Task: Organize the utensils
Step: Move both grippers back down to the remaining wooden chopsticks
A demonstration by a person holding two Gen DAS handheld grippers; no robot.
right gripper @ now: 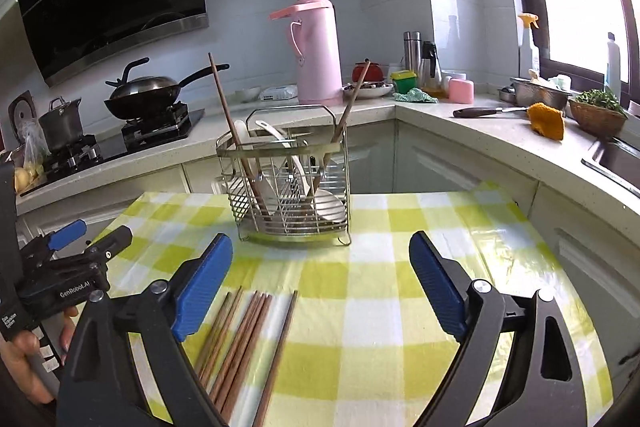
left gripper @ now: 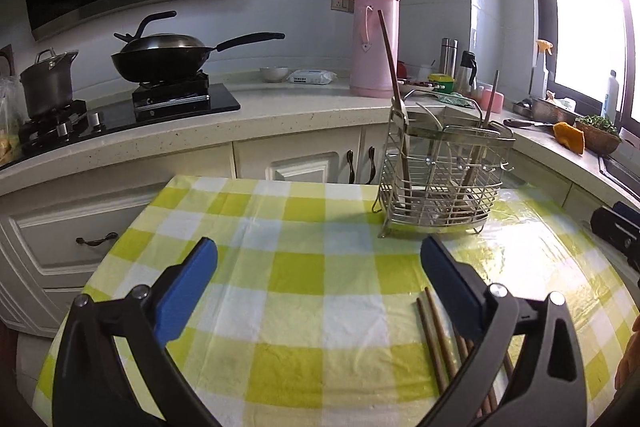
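both grippers, left (left gripper: 320, 259) and right (right gripper: 320, 259), gape wide with nothing between them; chopsticks (right gripper: 240, 339) lie on the table (right gripper: 360, 307) before the rack (right gripper: 286, 195)

tablecloth (right gripper: 372, 311): yellow-green and white check
chopsticks (right gripper: 240, 339): reddish brown, loose at 7 o'clock
rack (right gripper: 288, 183): silver wire
gripper pads (right gripper: 204, 287): blue — black frames
thermos (right gripper: 316, 47): pink, 12 o'clock
cloth (right gripper: 546, 121): orange, 2 o'clock

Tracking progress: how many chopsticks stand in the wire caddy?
2 in the caddy: left chopstick leans at its left end, right chopstick at its right; more may be hidden.
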